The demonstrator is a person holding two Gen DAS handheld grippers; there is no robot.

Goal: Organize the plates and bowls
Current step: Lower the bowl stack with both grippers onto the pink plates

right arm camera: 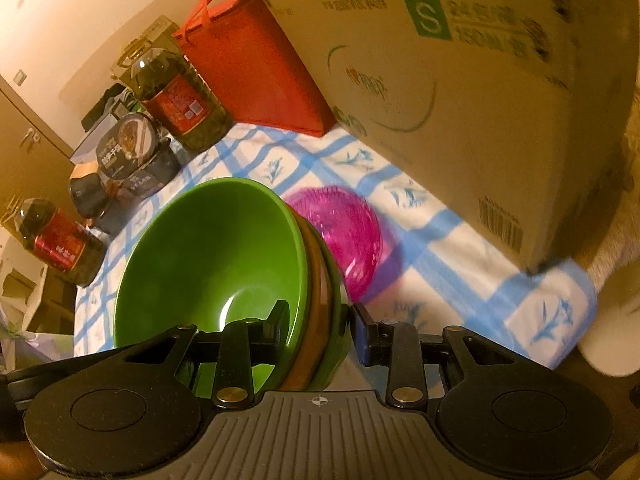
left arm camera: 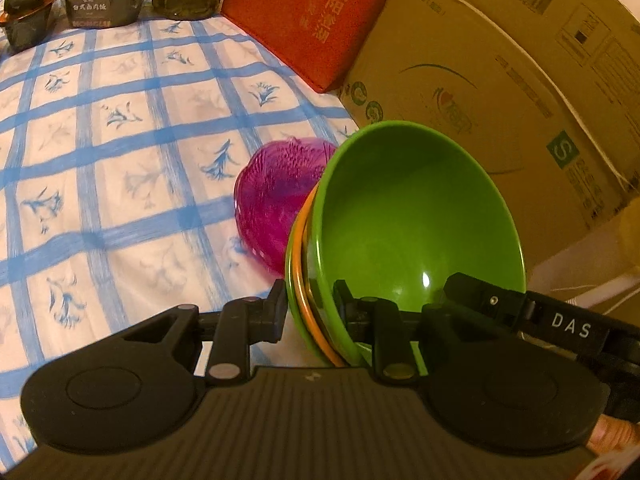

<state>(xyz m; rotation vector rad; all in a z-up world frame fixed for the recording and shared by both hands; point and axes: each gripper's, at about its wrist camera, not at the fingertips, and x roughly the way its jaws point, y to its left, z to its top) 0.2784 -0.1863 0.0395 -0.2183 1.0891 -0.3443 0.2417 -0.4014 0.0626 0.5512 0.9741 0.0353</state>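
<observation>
- left tongs (left arm camera: 310,310) and right tongs (right arm camera: 320,326) each pinch the rim of the tilted stack of bowls (left arm camera: 404,216), green on top.
- the stack hangs above the checked worktop (left arm camera: 120,160), near a pink bowl (left arm camera: 276,196).

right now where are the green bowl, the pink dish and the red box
green bowl (left arm camera: 408,216), left wrist view, on its inner wall
pink dish (right arm camera: 344,232), right wrist view, on its ribbed inside
red box (left arm camera: 312,20), left wrist view, on its printed front face
</observation>
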